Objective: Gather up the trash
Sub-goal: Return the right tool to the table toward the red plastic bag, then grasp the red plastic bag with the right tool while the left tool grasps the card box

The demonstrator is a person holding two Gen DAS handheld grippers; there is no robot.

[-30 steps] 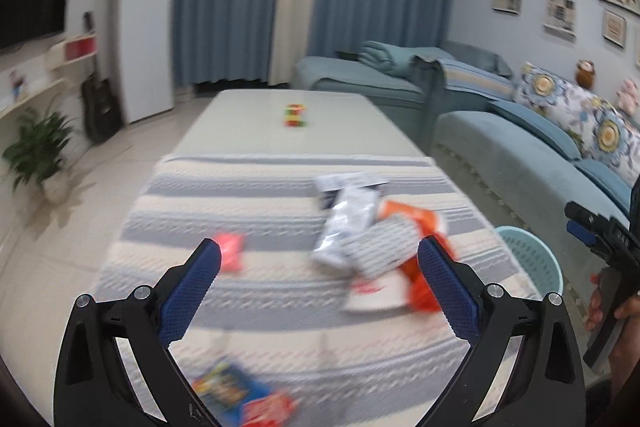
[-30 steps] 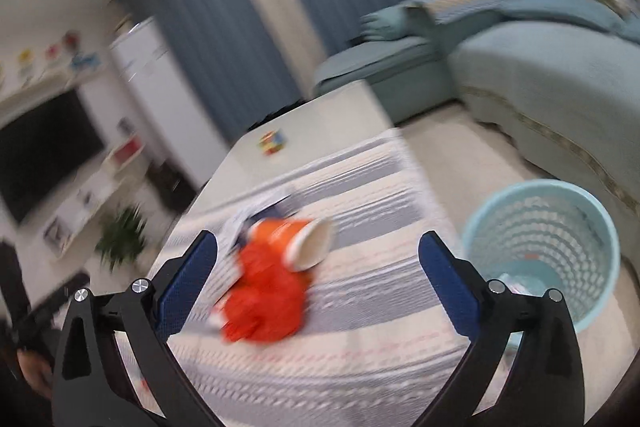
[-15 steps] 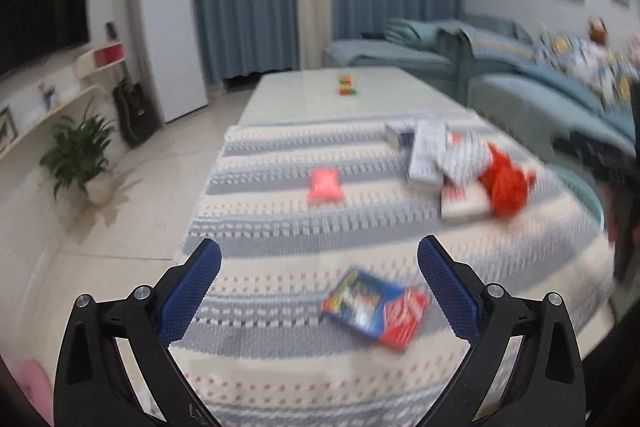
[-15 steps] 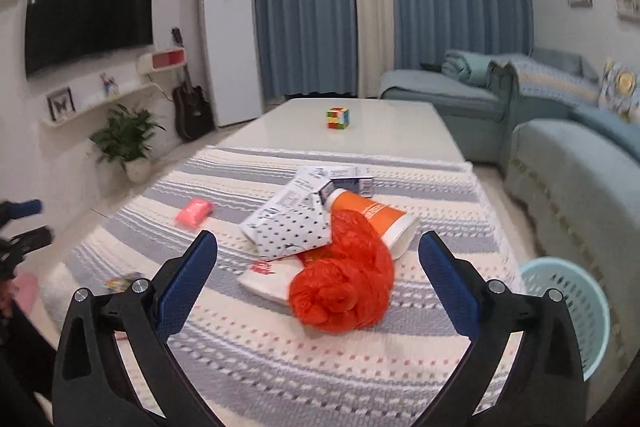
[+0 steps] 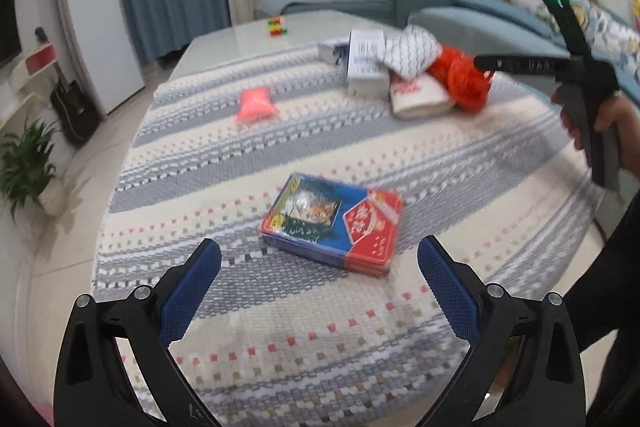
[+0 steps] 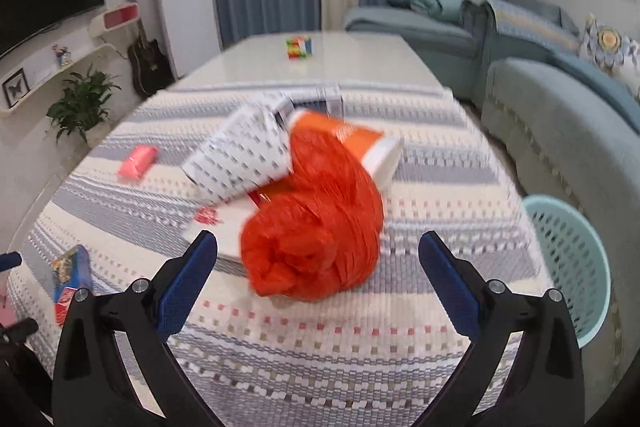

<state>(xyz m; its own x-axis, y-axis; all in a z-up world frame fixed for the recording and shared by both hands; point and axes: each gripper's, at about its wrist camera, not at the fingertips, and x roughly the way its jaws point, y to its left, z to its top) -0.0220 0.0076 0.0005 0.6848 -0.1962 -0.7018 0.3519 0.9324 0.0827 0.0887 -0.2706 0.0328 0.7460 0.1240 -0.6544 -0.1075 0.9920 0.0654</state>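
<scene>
Item one: my left hand-held gripper, jaws spread wide and holding nothing; directly ahead of it, between the lines of its fingers, lay a flat blue-and-red printed packet on the striped woven cloth of the desk, its long axis running slantwise from near left to far right; this hand was the nearer to it. Item two: my right hand-held gripper, likewise spread and empty; just ahead of it sat a crumpled orange plastic bag, resting against a white dotted paper wrapper, an orange-and-white paper cup and a flat white box, all heaped touching one another. Item three: a small pink sachet, alone, well apart from both heaps. Item four: a pale turquoise perforated plastic basket on the floor beside the desk's right edge, near my right hand. Item five: a coloured puzzle cube on the bare far end; judged not trash. Nothing stood between either hand-held gripper and its nearest piece.
</scene>
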